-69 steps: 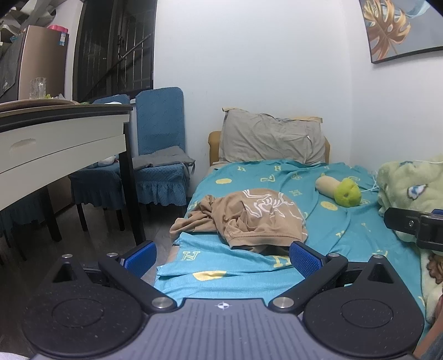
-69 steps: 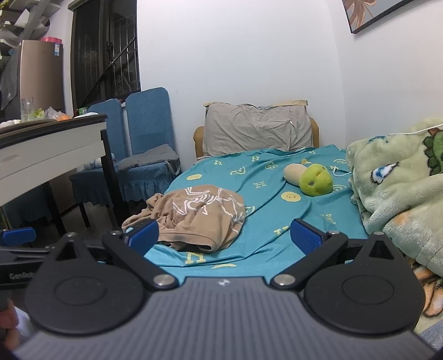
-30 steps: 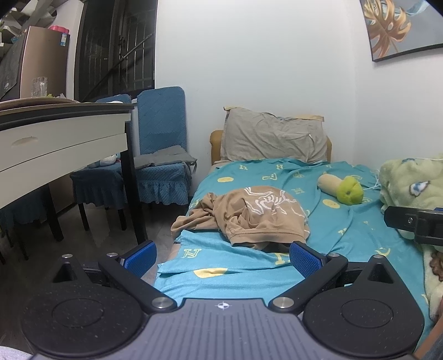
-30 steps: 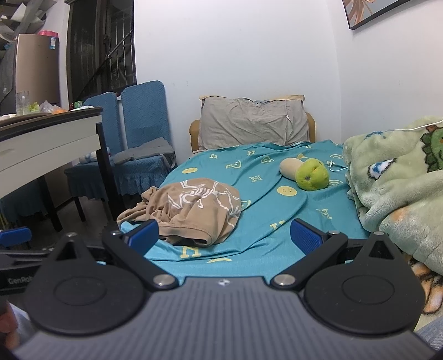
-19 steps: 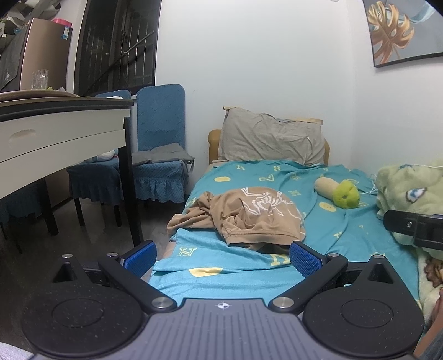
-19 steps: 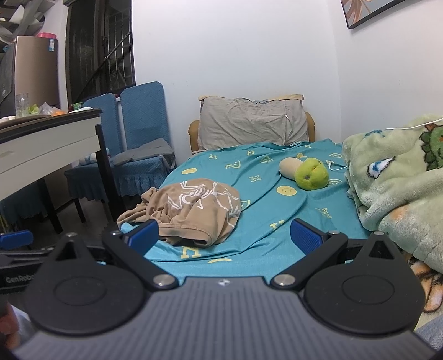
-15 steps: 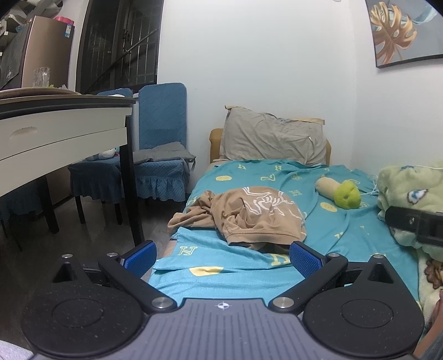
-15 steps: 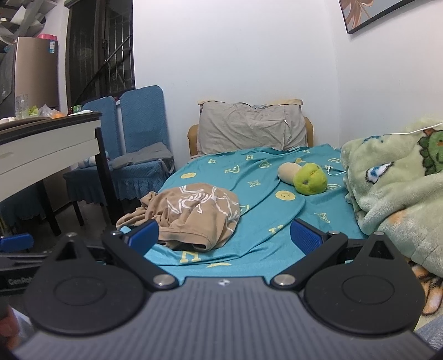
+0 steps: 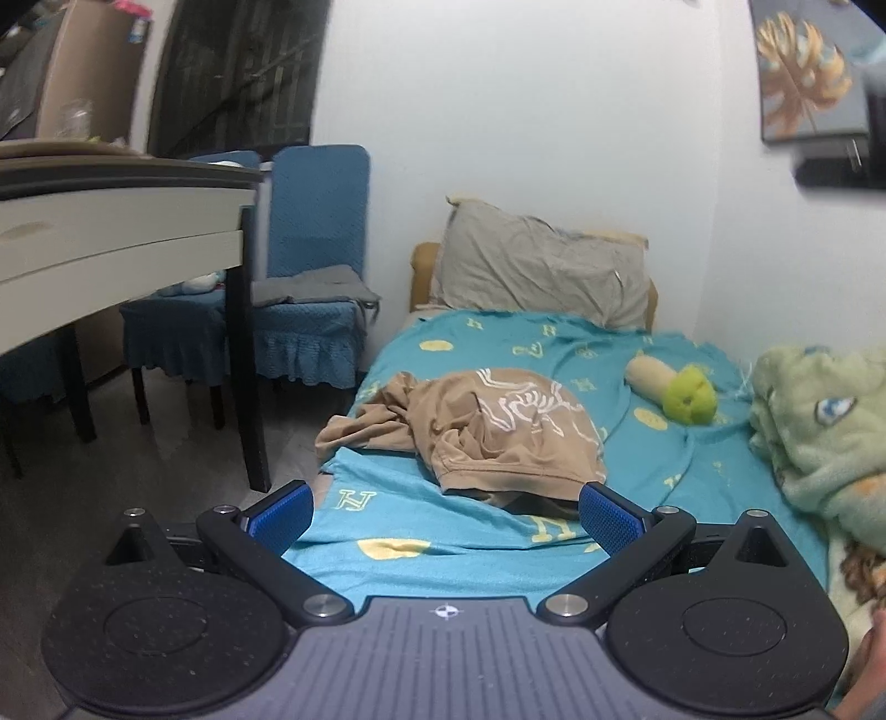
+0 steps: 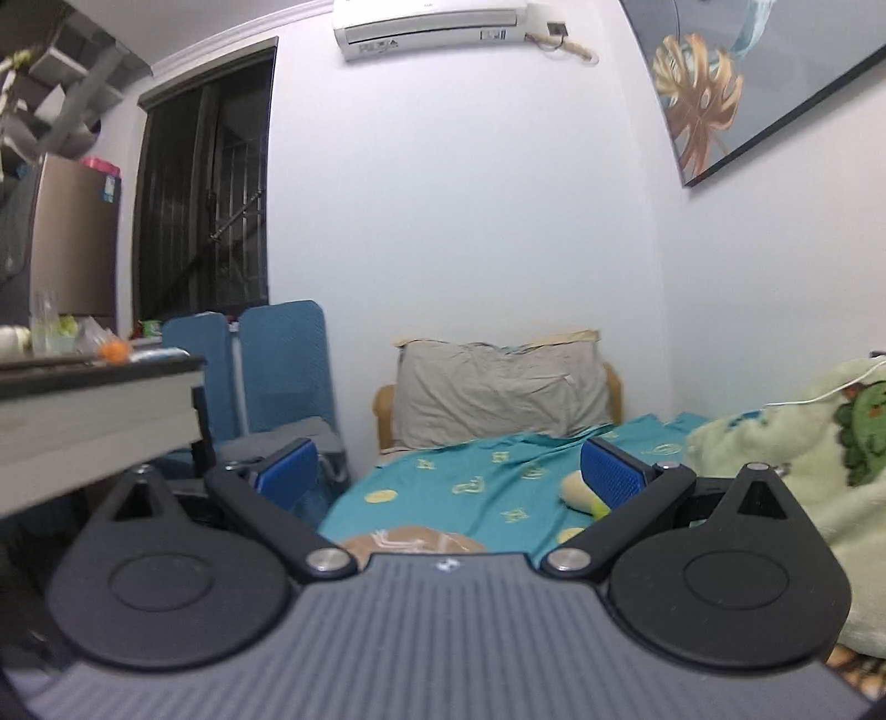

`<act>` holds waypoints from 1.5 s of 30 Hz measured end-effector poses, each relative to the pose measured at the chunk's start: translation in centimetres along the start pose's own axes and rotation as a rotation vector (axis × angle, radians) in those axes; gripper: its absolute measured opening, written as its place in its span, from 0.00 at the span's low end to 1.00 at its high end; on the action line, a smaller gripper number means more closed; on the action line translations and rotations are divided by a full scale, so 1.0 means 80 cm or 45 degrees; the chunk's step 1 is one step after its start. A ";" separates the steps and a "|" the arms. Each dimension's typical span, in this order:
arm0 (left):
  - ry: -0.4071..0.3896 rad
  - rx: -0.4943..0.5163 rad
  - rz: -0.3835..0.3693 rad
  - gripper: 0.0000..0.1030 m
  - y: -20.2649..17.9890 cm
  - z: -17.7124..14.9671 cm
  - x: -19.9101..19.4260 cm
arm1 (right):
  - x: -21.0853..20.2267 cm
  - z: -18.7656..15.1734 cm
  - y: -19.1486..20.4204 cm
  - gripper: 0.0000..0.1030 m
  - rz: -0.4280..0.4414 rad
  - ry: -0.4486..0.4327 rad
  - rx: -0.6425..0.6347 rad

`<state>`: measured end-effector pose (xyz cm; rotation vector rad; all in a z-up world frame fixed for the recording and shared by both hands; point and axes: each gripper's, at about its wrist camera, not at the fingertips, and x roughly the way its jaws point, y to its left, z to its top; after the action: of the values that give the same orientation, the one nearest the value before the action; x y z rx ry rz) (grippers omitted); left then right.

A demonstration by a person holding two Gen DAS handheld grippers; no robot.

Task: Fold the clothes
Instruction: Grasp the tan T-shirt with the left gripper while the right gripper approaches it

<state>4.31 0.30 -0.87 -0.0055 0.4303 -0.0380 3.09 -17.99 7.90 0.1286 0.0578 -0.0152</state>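
So, scene: bedroom, both views look along a bed [image 9: 387, 531] w/ teal patterned sheet.
Shirt: tan shirt [image 9: 498, 432] w/ white line print, crumpled in a heap on the sheet, near the bed's left edge; one part trails toward that edge. Unfolded. In right wrist view only a sliver of it [image 10: 412, 540] shows above the gripper body.
Left hand-held gripper [image 9: 446, 512]: jaws spread wide, blue pads [image 9: 279, 515] apart, nothing between them. Hovers at the foot of the bed, short of the shirt, not touching it.
Right hand-held gripper [image 10: 448, 476]: jaws spread wide too, empty. Tilted up, so view is mostly wall; apart from the shirt. A dark blurred shape at the upper right of the left wrist view may be it, can't tell.
Pillow: grey pillow [image 9: 542, 271] at the head of the bed, vs. the wall.
Plush: beige-and-green plush toy [image 9: 673, 387] on the sheet, right of the shirt, apart from it.
Blanket: pale green fleece blanket [image 9: 819, 432] bunched on the bed's right side.
Left side: tabletop [image 9: 111, 177] w/ white front, blue-covered chairs [image 9: 310, 288] behind it, grey cloth on one seat.
Wall: AC unit [image 10: 432, 25] up high, leaf picture [image 10: 736, 94] on the right wall.
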 end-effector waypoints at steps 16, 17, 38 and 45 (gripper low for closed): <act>0.301 0.560 0.150 0.92 -0.035 -0.012 0.269 | 0.139 -0.059 -0.137 1.00 -0.063 0.323 0.297; 0.306 0.541 0.134 0.88 -0.032 -0.016 0.283 | 0.143 -0.065 -0.138 1.00 -0.071 0.338 0.274; -0.198 0.033 -0.248 0.04 -0.017 0.040 0.181 | 0.210 -0.134 -0.116 1.00 0.063 0.568 0.237; -0.365 -0.014 -0.358 0.03 -0.026 0.062 0.082 | 0.184 -0.133 -0.065 1.00 0.286 0.581 0.146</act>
<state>12.27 -2.06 0.91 -0.0817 0.1406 -0.3083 17.05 -21.94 -4.19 0.2513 0.4980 0.2365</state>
